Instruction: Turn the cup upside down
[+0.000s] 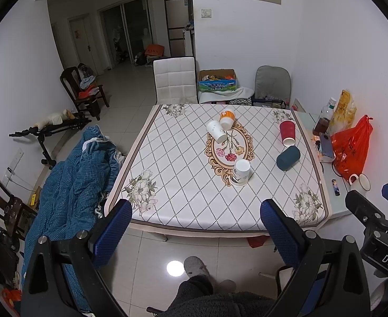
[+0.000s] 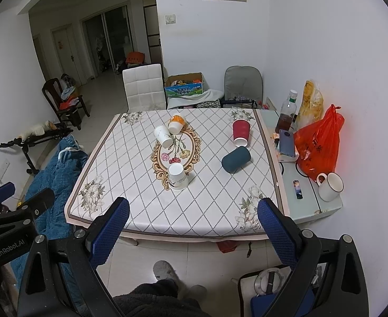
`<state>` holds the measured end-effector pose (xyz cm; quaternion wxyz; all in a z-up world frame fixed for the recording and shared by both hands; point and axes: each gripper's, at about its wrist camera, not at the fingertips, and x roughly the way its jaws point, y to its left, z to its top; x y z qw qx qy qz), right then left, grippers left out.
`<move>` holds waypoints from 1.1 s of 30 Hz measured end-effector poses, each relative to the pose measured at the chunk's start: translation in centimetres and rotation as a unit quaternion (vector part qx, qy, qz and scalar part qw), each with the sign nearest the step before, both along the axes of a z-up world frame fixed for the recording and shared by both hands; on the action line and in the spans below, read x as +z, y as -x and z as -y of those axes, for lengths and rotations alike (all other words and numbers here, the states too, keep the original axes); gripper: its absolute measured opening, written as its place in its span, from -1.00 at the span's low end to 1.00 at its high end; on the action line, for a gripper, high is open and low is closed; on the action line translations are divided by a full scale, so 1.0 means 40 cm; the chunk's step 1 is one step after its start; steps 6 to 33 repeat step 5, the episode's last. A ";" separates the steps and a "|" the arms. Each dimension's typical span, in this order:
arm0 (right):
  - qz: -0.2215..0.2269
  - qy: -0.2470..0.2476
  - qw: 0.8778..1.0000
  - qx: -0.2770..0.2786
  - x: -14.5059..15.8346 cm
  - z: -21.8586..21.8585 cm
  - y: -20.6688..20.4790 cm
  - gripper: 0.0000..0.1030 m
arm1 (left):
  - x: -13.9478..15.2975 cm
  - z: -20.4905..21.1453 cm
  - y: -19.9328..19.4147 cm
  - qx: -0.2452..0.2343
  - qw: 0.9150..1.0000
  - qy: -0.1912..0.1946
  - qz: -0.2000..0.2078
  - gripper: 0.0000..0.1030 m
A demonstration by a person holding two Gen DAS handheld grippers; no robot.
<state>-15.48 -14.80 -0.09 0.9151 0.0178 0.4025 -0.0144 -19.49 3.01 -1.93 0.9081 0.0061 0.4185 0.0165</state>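
Several paper cups sit on the patterned table (image 1: pixel 183 206). A white cup (image 1: pixel 241 169) stands upside down near the middle; it also shows in the right wrist view (image 2: pixel 177 177). A white cup (image 1: pixel 216 131) and an orange cup (image 1: pixel 226 119) lie tipped at the back. A red cup (image 1: pixel 287 132) stands upside down at the right, and a dark teal cup (image 1: pixel 288 157) lies on its side beside it. My left gripper (image 1: pixel 196 231) is open and empty, held back from the table's near edge. My right gripper (image 2: pixel 193 228) is open and empty too.
A side shelf (image 2: pixel 307 206) at the right holds a white mug (image 2: pixel 330 186), an orange bag (image 2: pixel 318 145), a bottle (image 2: pixel 286 113) and a phone (image 2: pixel 287 142). A white chair (image 1: pixel 175 80) stands behind the table. A blue quilt (image 1: pixel 72 185) lies at the left.
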 end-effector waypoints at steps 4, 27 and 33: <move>-0.002 -0.001 1.000 -0.001 0.000 0.001 0.000 0.93 | 0.001 -0.006 0.002 -0.002 1.000 0.001 0.001 0.93; -0.001 0.000 1.000 -0.001 0.000 0.001 -0.001 0.93 | 0.003 -0.010 0.004 -0.002 1.000 0.000 0.003 0.93; -0.001 0.000 1.000 -0.001 0.000 0.001 -0.001 0.93 | 0.003 -0.010 0.004 -0.002 1.000 0.000 0.003 0.93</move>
